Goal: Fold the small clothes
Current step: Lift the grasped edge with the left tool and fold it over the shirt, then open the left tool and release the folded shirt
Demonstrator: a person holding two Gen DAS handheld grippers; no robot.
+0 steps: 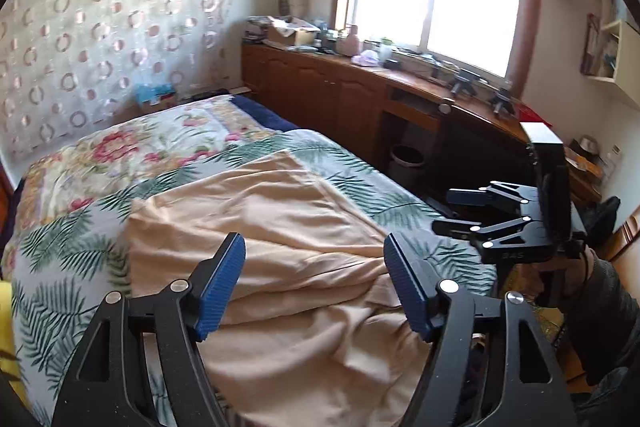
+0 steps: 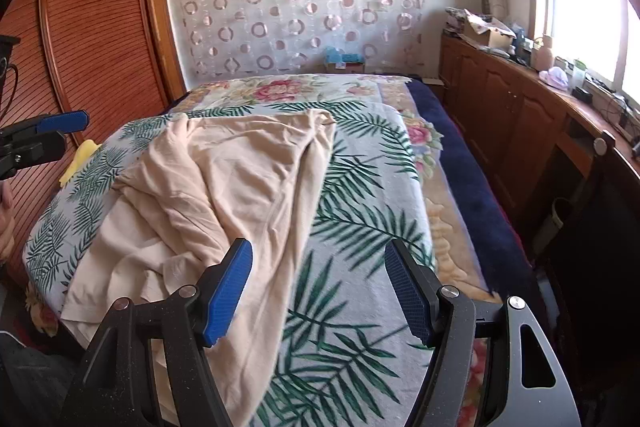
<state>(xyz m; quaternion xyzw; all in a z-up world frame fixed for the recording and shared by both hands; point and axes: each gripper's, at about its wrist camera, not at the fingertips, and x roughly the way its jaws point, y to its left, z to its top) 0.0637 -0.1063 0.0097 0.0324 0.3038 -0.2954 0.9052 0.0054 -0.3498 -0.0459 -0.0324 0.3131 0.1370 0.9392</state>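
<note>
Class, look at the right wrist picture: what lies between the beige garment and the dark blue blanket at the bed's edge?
The palm-leaf sheet and a strip of floral blanket separate the beige garment from the dark blue blanket.

A rumpled beige garment (image 1: 280, 251) is spread over a palm-leaf bedspread (image 1: 60, 267). The left gripper (image 1: 315, 287) is held above it, blue pads (image 1: 222, 287) wide apart with nothing between them. At right, the right gripper (image 1: 456, 213) is seen, also parted, before a wooden cabinet (image 1: 320, 95).
</note>
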